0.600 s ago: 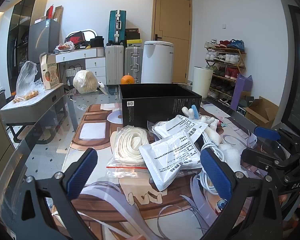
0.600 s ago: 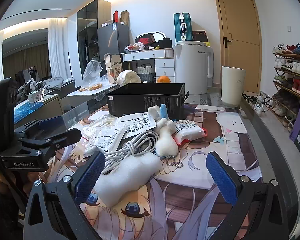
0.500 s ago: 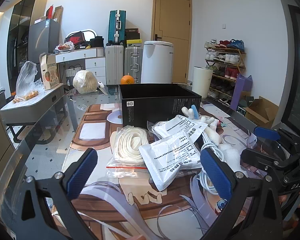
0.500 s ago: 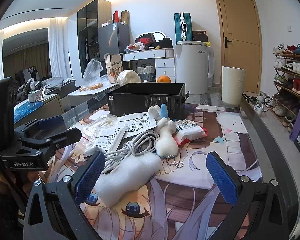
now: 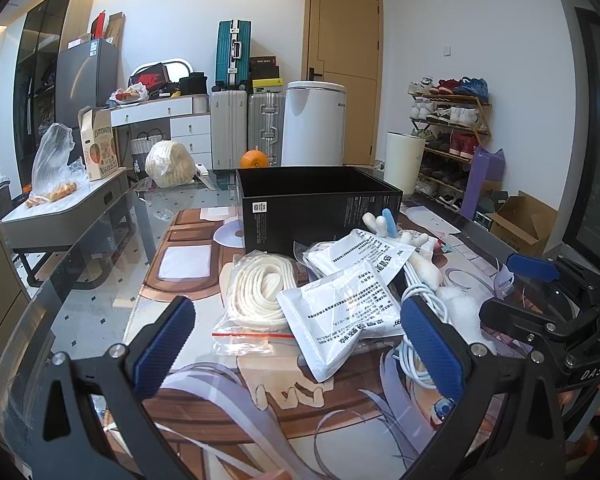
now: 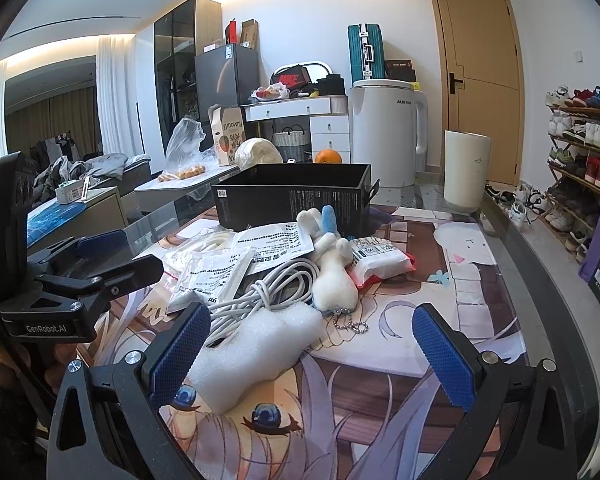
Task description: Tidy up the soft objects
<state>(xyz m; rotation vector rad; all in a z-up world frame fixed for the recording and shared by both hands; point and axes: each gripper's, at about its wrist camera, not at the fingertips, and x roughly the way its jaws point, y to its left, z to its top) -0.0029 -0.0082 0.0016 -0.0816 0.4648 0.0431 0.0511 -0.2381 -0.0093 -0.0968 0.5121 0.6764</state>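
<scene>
Right wrist view: nothing sorted yet; foam piece (image 6: 252, 350), plush (image 6: 332, 276), cable (image 6: 268, 292) lie before the black box (image 6: 292, 200). Both tools, right tool (image 6: 308, 356) and left tool (image 5: 296, 344), spread, empty.

Both wrist cams sit low over table (image 5: 80, 280), tilted down, facing black box (image 5: 316, 208) w/ door wall behind. Left cam views from left, right cam from right; both share soft pile, each sees other gripper

Behind the desk (image 5: 80, 292) a teal suitcase (image 5: 233, 54) tops two silver ones, an orange (image 5: 254, 159) sits near a white bin (image 5: 314, 122), and shoes fill a rack (image 5: 450, 128) beside the door (image 5: 346, 68).
</scene>
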